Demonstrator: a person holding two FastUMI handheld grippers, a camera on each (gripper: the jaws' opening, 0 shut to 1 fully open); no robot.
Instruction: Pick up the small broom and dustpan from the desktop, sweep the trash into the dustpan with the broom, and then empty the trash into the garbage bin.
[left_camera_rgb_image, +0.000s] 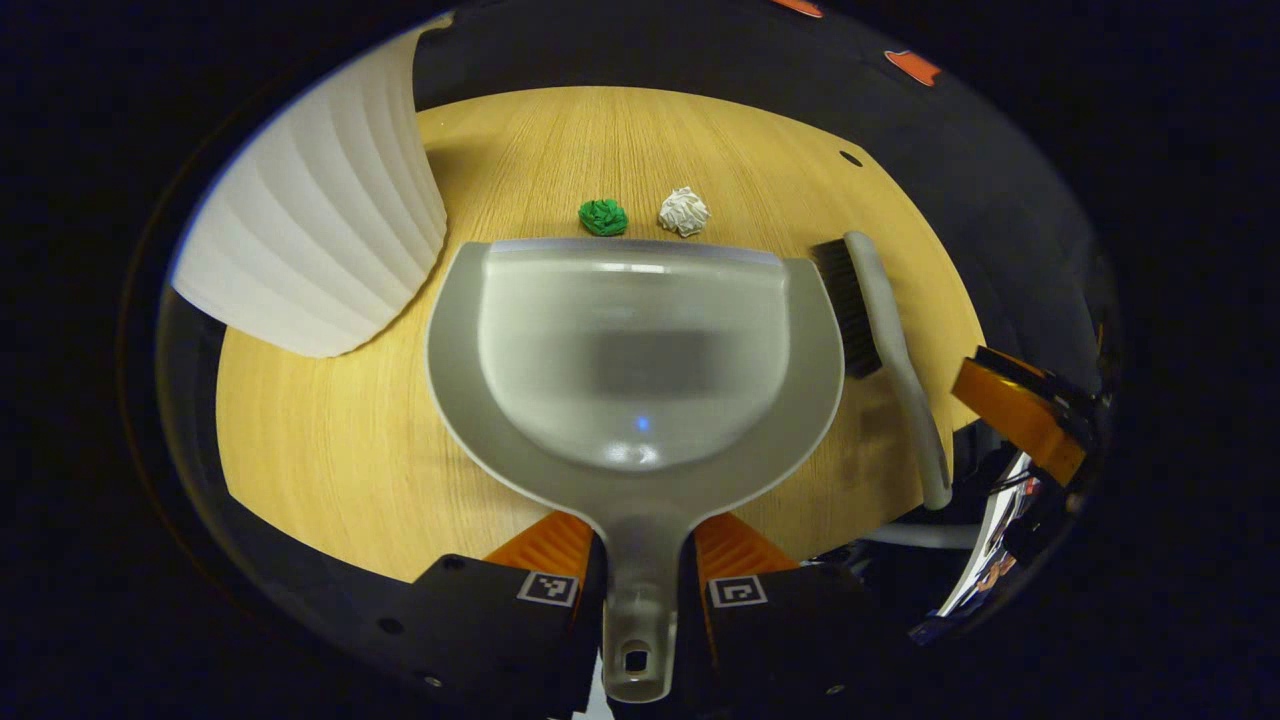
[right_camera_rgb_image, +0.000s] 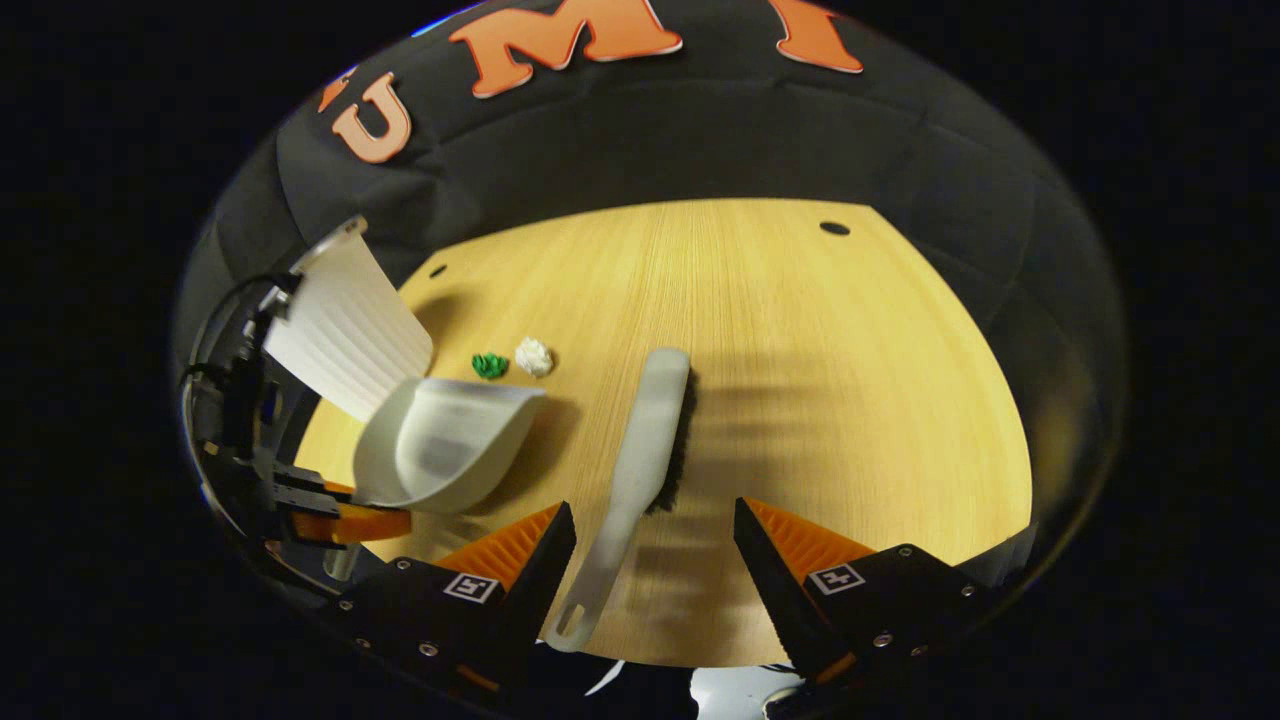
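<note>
Left gripper clenching dustpan handle, trash at 12 o'clock; right gripper spread, straddling broom handle.

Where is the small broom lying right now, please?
The broom lies flat on the desktop, its handle between the open right gripper fingers, with the dustpan on its left in the right gripper view.

I see a translucent grey dustpan, a pale grey broom with black bristles, green and white paper balls, a ribbed white garbage bin, and a light wood-grain surface.
</note>
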